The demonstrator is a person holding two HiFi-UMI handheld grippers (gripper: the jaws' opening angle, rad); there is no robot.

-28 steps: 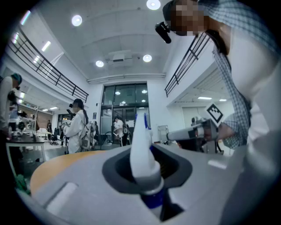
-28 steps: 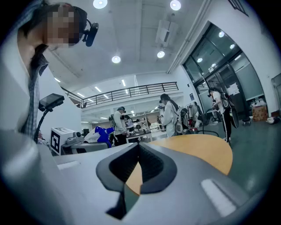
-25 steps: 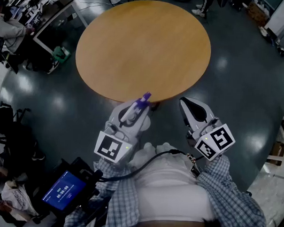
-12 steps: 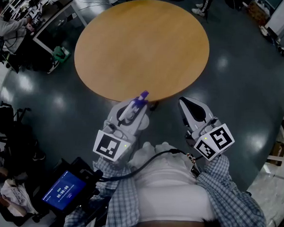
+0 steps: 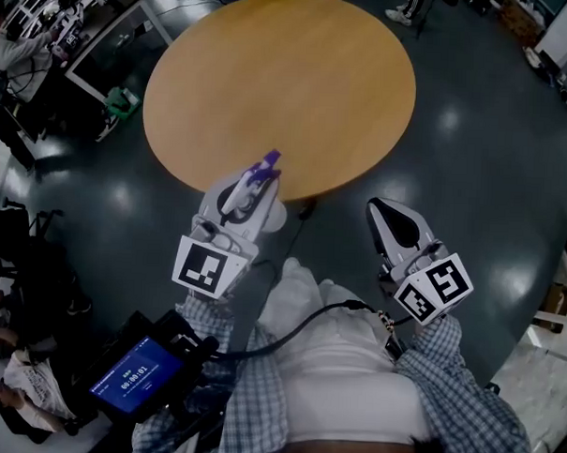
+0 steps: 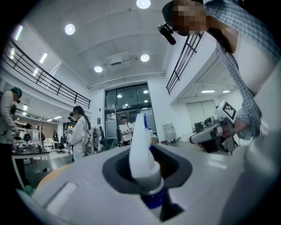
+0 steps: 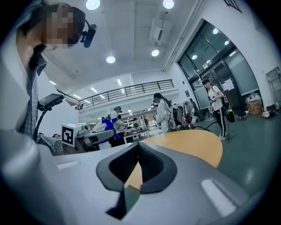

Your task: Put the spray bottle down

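Note:
A white spray bottle (image 5: 237, 199) with a purple-blue nozzle lies between the jaws of my left gripper (image 5: 254, 186), which is shut on its neck. The nozzle tip reaches over the near edge of the round wooden table (image 5: 280, 80). In the left gripper view the spray bottle (image 6: 140, 154) stands up between the dark pads, nozzle uppermost. My right gripper (image 5: 383, 212) hangs over the dark floor to the right of the table's near edge, its pads meeting with nothing between them. The right gripper view shows that gripper (image 7: 138, 147) shut, with the table (image 7: 189, 145) beyond it.
The table top is bare. A handheld unit with a blue screen (image 5: 131, 379) and a black cable (image 5: 298, 320) hang near the person's waist. Desks with seated people (image 5: 48, 32) stand at the far left. People in white (image 6: 80, 132) stand beyond the table.
My left gripper has carried the bottle up and left, so the nozzle now overlaps the table's near edge. The right gripper has drifted slightly right and back toward the person.

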